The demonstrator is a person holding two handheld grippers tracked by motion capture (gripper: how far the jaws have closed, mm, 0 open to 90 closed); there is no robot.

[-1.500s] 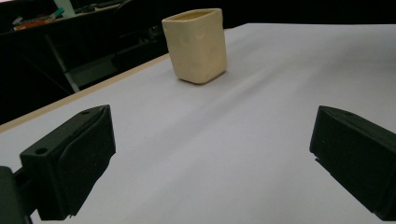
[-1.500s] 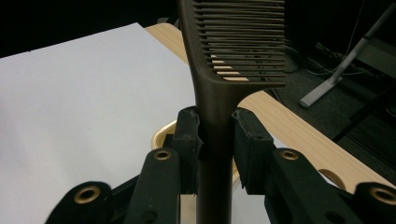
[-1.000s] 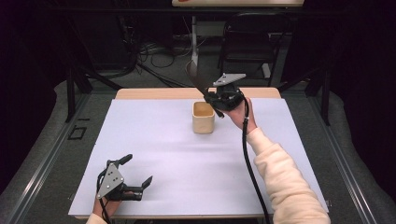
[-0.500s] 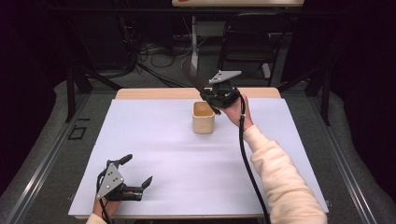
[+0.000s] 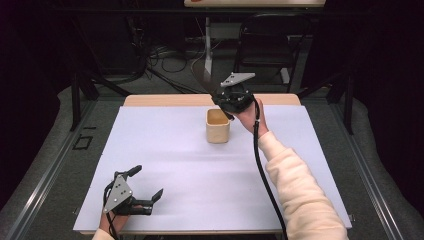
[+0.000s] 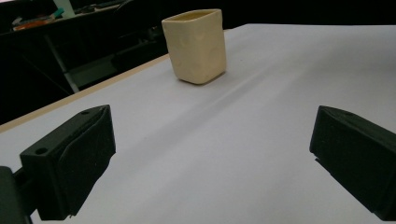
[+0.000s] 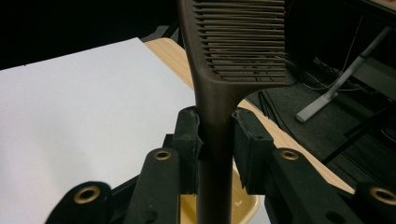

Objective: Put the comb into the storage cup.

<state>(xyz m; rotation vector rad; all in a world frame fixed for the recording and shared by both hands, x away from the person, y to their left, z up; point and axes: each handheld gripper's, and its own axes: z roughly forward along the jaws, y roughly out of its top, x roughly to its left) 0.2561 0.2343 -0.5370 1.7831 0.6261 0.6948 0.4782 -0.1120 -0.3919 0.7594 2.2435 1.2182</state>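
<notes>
the right tongs sit at upper centre of the high view, clamped on the handle of a dark brown plastic comb. in the right gripper view the handle runs straight up between the two pads, the toothed end rising past the top of the frame, while the lower end of the handle drops toward the open mouth of a cream square-sided cup that stands upright near the far edge of the white-covered table, just below and left of the tongs.

the step looks like standing the comb in the cup. to do it well, centre the handle tip over the opening, lower it straight so it clears the rim, and let go only once the tip rests inside; a light cup could tip if nudged sideways.

the left tongs rest at lower left of the high view, spread wide with nothing between them, well apart from the cup.
</notes>
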